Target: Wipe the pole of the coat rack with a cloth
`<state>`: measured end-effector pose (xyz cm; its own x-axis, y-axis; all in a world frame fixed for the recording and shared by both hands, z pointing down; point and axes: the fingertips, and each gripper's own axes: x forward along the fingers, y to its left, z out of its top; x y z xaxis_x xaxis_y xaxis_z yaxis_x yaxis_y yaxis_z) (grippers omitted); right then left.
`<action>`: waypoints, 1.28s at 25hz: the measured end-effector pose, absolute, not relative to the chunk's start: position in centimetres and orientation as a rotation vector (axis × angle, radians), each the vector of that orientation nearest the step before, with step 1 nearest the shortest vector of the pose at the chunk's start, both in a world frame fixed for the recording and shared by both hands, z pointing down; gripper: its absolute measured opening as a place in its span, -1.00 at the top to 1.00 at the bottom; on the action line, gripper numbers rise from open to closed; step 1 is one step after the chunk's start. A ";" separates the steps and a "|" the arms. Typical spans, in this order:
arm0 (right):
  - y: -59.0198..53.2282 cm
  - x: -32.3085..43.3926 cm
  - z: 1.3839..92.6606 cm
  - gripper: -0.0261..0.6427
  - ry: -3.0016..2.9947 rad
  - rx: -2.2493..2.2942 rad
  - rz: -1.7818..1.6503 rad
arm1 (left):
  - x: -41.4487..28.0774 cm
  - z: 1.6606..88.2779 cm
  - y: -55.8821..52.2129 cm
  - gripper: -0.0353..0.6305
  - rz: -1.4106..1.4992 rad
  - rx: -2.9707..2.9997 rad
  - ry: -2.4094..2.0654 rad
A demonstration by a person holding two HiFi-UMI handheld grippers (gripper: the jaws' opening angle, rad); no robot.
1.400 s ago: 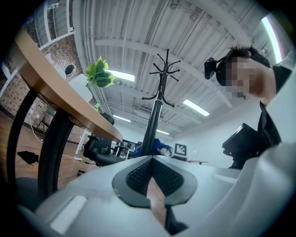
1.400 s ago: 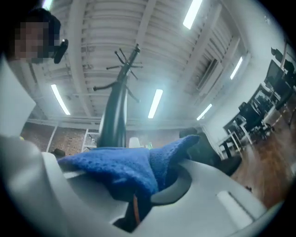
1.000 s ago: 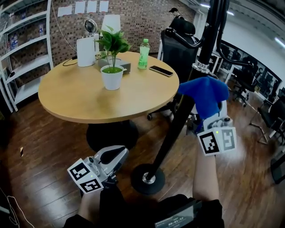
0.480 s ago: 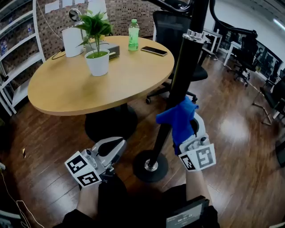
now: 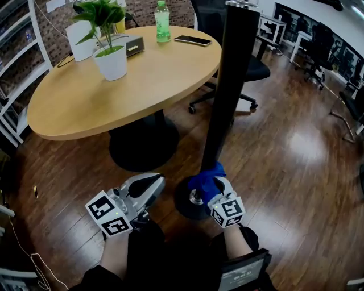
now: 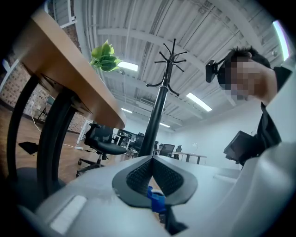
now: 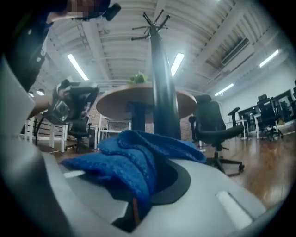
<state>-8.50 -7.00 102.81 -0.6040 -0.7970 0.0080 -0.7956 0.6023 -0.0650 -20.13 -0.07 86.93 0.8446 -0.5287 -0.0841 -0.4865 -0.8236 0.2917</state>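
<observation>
The coat rack's black pole [image 5: 226, 91] rises from a round base [image 5: 183, 200] on the wooden floor, just ahead of me. My right gripper [image 5: 211, 183] is low at the foot of the pole, shut on a blue cloth [image 5: 205, 177] that presses against the pole just above the base. In the right gripper view the cloth [image 7: 132, 159] bunches over the jaws and the pole [image 7: 163, 92] stands right behind it. My left gripper [image 5: 147, 186] hangs to the left of the base, shut and holding nothing. From the left gripper view the pole [image 6: 156, 118] rises ahead.
A round wooden table [image 5: 159, 85] stands left of the pole with a potted plant [image 5: 108, 48], a green bottle [image 5: 162, 14] and a phone [image 5: 192, 40] on it. An office chair [image 5: 253, 65] is behind the pole. Shelving [image 5: 14, 62] lines the far left.
My right gripper has slid the blue cloth down the pole, from near the upper joint to just above the base. The left gripper has stayed in place.
</observation>
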 end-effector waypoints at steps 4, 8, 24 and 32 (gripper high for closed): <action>-7.2 -9.3 110.4 0.85 2.929 -1.415 -0.304 | -20.6 87.6 0.2 0.89 -0.207 2.744 -0.794; -7.2 -9.6 114.6 0.85 3.008 -1.448 -0.447 | -21.0 87.3 0.2 0.89 -0.214 2.747 -0.802; -7.1 -8.5 74.0 0.85 2.449 -1.264 0.346 | -22.5 84.3 -0.3 0.89 -0.345 2.787 -0.827; -6.2 -6.5 58.6 0.85 2.237 -1.201 0.532 | -25.0 81.1 0.0 0.89 -0.427 2.811 -0.889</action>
<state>-6.45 -6.24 58.64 -0.4565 -0.6335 -0.6247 -0.8468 0.5248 0.0866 -24.99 -0.01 81.12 0.7822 -0.5827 -0.2205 -0.5361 -0.8098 0.2381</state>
